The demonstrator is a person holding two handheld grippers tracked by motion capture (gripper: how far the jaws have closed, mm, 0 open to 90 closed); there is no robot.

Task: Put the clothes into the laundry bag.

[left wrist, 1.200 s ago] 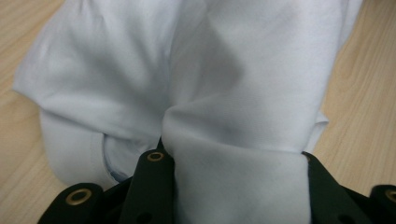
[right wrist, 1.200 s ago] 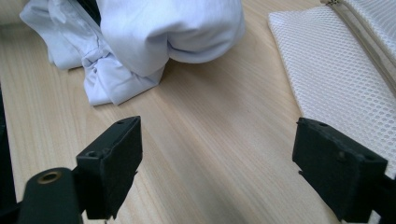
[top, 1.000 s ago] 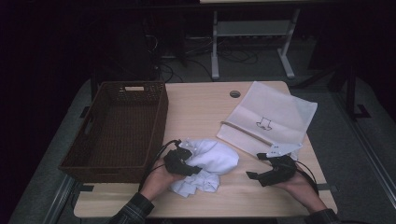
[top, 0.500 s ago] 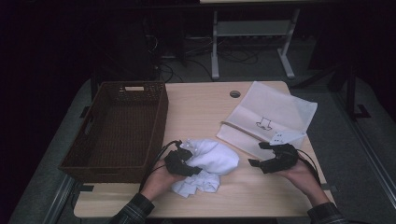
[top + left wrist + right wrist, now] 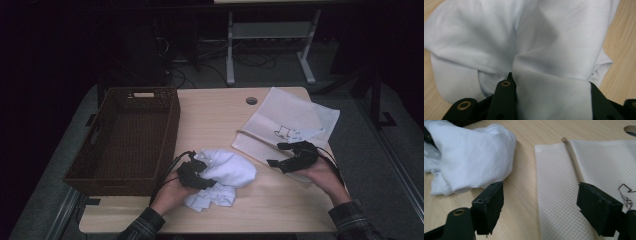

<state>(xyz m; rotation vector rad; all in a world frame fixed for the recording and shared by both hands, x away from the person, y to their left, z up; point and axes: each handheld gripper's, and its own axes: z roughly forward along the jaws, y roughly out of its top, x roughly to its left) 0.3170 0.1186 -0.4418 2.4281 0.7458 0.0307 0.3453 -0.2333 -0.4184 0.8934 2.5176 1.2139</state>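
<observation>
Lying crumpled on the wooden table (image 5: 280, 210), soft white cloth (image 5: 227, 172), clenched at its left edge by left gripper (image 5: 200, 175); long axis slanting toward the mesh bag (image 5: 295, 117). Bunched between the jaws, smooth folds. Right gripper (image 5: 540, 202) released, jaws lately narrowing, astride bag edge, cloth upper left.

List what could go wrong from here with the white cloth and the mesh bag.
1. The left gripper pinches one fold of the crumpled white cloth; lifted, the rest may drag or slip free.
2. The right gripper, jaws open, straddles the edge of the mesh bag; closing there might catch one layer or miss.
</observation>
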